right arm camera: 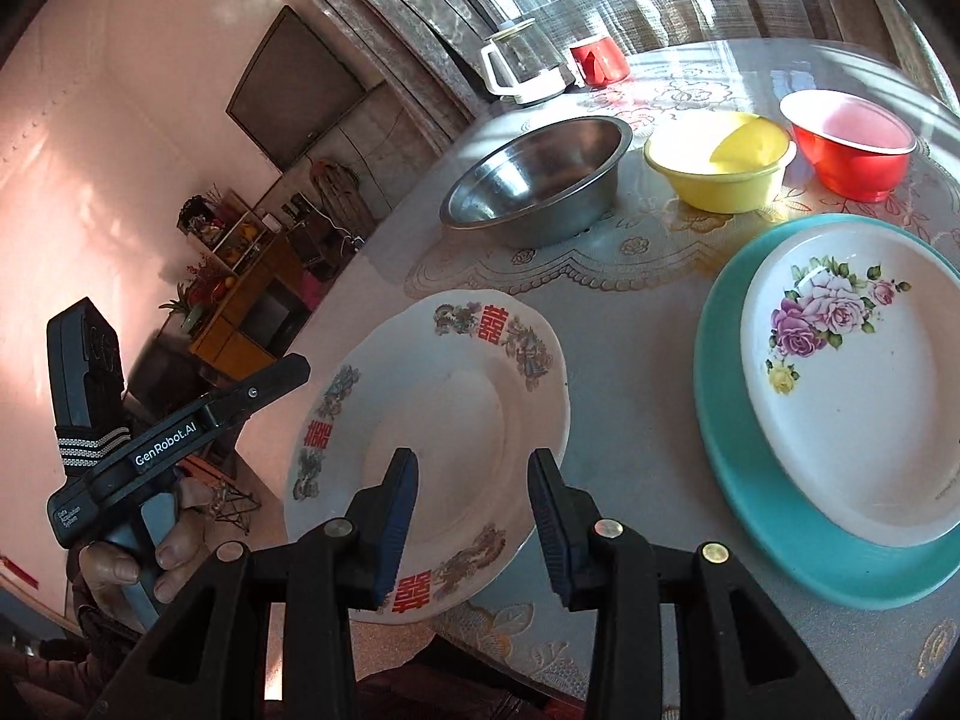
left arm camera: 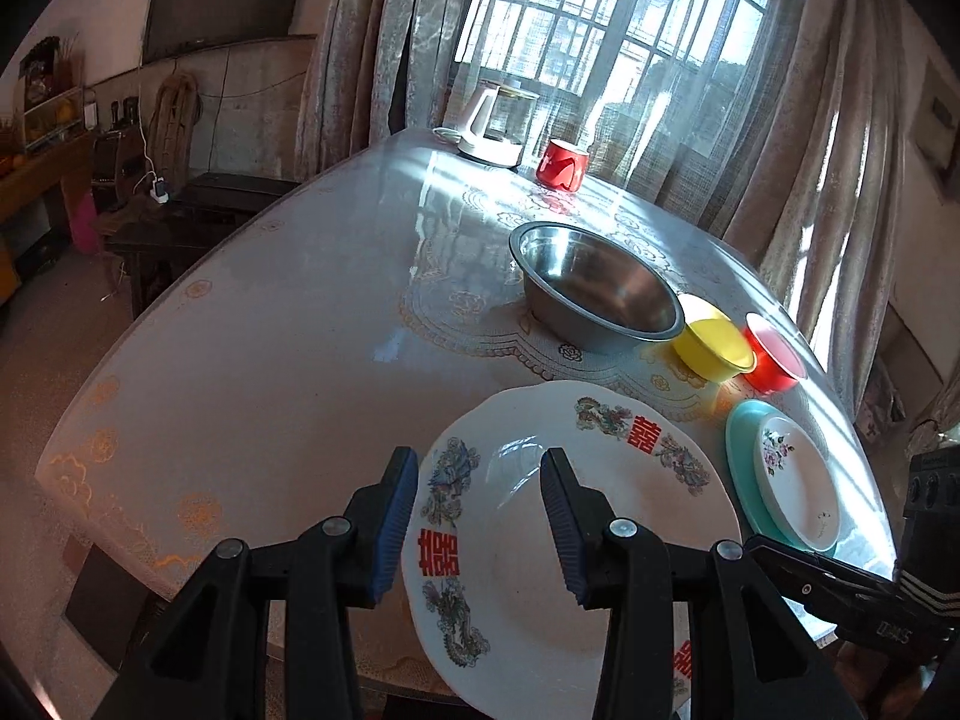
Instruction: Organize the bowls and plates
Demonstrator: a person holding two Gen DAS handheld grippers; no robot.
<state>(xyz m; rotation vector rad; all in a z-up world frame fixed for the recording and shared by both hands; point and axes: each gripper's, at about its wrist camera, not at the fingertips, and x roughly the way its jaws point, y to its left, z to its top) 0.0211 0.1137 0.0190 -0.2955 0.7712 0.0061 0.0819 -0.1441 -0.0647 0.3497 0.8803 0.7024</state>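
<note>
Sunlit curtains and a barred window stand behind a round table under a glossy flowered cover.

From the left wrist view, the left hand-held gripper hangs over the near edge of a white dragon plate with red characters on its rim. Its blue pads stand apart with the plate's rim showing between them, yet whether they press on the rim I cannot tell; the plate looks tilted, its far edge higher, which suggests it is being carried instead of lying flat. Beyond it stand a steel bowl, a yellow bowl and a red bowl in a row, likely set out by kind. To the right a flowered dish lies in a teal plate, a stack already begun.

From the right wrist view, the right hand-held gripper has its jaws apart before the same plate's near rim, with no contact that I can make out. The plate is round, so it has no long axis; its face turns up and toward this camera. The left tool, held in a hand, reaches in from the left. My guess is that this plate is bound for the stack
</note>
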